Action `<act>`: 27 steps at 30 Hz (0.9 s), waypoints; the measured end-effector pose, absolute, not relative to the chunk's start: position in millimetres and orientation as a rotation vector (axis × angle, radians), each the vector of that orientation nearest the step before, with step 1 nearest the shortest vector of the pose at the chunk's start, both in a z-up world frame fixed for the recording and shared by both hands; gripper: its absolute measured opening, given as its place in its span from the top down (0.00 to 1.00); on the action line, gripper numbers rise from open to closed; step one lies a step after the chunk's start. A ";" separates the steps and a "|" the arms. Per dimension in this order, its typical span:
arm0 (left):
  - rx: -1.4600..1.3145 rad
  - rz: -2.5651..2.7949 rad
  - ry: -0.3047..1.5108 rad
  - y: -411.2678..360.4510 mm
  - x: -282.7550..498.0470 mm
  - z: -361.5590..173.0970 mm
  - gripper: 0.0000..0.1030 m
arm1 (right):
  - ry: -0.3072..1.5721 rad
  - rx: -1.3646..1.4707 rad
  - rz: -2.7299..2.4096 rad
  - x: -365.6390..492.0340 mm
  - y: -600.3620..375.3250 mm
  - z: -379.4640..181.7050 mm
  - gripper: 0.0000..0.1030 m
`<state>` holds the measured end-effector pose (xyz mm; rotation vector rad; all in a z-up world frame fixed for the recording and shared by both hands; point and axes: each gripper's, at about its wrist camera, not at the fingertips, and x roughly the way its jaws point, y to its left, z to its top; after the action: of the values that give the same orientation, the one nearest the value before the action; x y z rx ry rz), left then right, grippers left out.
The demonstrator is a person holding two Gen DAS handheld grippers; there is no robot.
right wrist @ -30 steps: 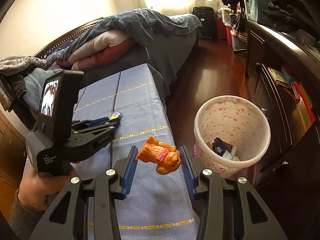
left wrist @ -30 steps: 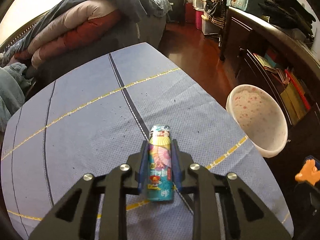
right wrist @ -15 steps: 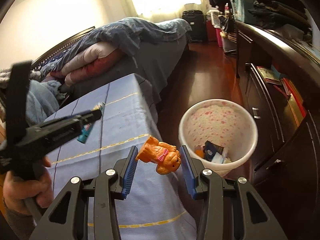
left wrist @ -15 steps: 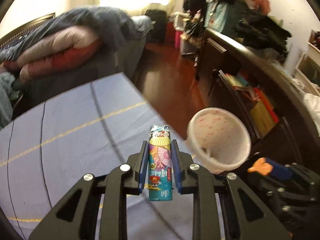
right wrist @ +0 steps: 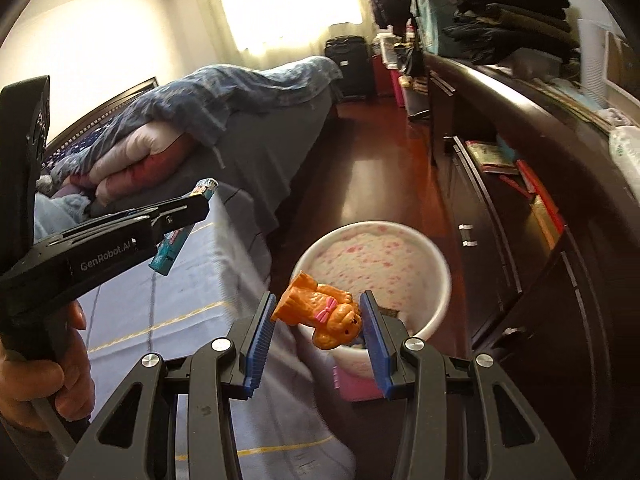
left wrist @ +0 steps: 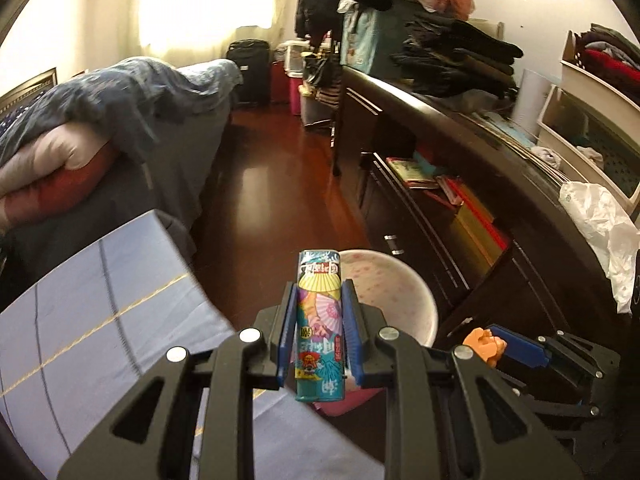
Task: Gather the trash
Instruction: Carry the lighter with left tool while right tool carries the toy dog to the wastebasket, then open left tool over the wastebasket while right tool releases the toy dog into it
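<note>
Teal and brightly printed, the can [left wrist: 319,326] is standing upright between the blue pads of the left gripper [left wrist: 318,334], which is clamping it on both sides; in the left wrist view it is hanging in the air past the edge of the blue table cloth [left wrist: 100,320], right in front of the near rim of the white pink-speckled bin [left wrist: 394,300]. Beyond the bin, bare red-brown floor [left wrist: 264,184] is running between the bed [left wrist: 120,128] on the left and the dark dresser [left wrist: 460,168] on the right, leaving an open lane. At lower right the right gripper's blue pad is showing with the orange toy dog [left wrist: 485,343] against it. In the right wrist view, the right gripper [right wrist: 318,330] is pinching the orange toy dog [right wrist: 320,314] at a moderate width, the toy tilting head-down, hanging in front of the bin [right wrist: 404,268], whose near rim is lying just behind it. The cloth's edge [right wrist: 240,248] is dropping away just left of the bin. The left gripper [right wrist: 176,216] is reaching in from the left above the cloth, the can [right wrist: 172,246] slanting in its grip, with the hand [right wrist: 44,368] on the handle.
</note>
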<state>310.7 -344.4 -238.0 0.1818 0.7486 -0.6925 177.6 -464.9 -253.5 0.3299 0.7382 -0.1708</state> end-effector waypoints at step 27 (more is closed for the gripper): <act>0.159 -0.746 0.990 -430.5 378.1 -336.8 0.77 | 0.819 0.393 -0.318 238.4 -539.3 -315.3 0.58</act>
<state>378.1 -430.5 -336.8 0.1591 0.9904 -0.7458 238.4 -539.3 -315.3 0.3928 0.8185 -0.3183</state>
